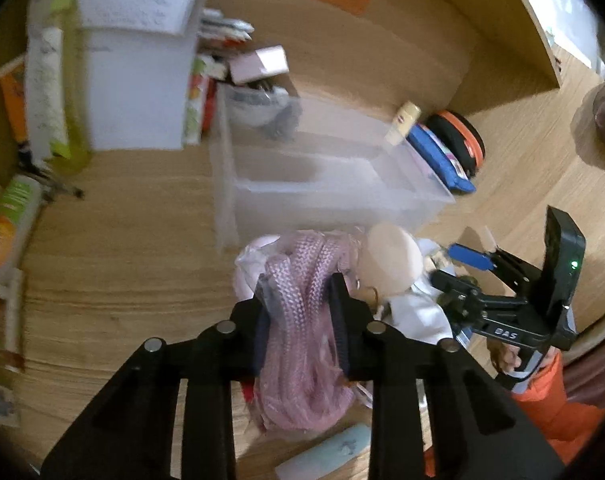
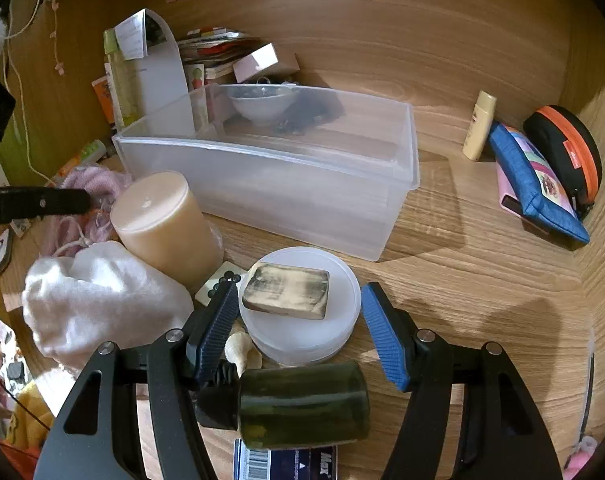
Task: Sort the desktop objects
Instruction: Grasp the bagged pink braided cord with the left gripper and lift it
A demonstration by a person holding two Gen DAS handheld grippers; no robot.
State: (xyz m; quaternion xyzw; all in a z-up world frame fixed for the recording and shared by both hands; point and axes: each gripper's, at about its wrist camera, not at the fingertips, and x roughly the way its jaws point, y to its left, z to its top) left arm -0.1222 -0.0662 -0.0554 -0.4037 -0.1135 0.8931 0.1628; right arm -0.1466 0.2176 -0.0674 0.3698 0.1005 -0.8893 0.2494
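My left gripper (image 1: 300,320) is shut on a bundle of pink knitted cord (image 1: 306,344) in a clear bag, held just above the desk in front of the clear plastic bin (image 1: 322,184). The pink bundle also shows at the left of the right wrist view (image 2: 90,188). My right gripper (image 2: 300,320) is open, its blue pads on either side of a round white lidded container (image 2: 302,332) with a worn tan block (image 2: 286,290) on top. A dark green bottle (image 2: 302,404) lies between the fingers' bases. The right gripper also shows in the left wrist view (image 1: 474,264).
A beige pillar candle (image 2: 162,224) and white cloth (image 2: 94,304) sit left of the container. Behind the bin are a white bowl (image 2: 260,104), books and a paper holder (image 2: 162,80). A cream tube (image 2: 478,126), blue pouch (image 2: 538,188) and black-orange case (image 2: 566,152) lie at the right wall.
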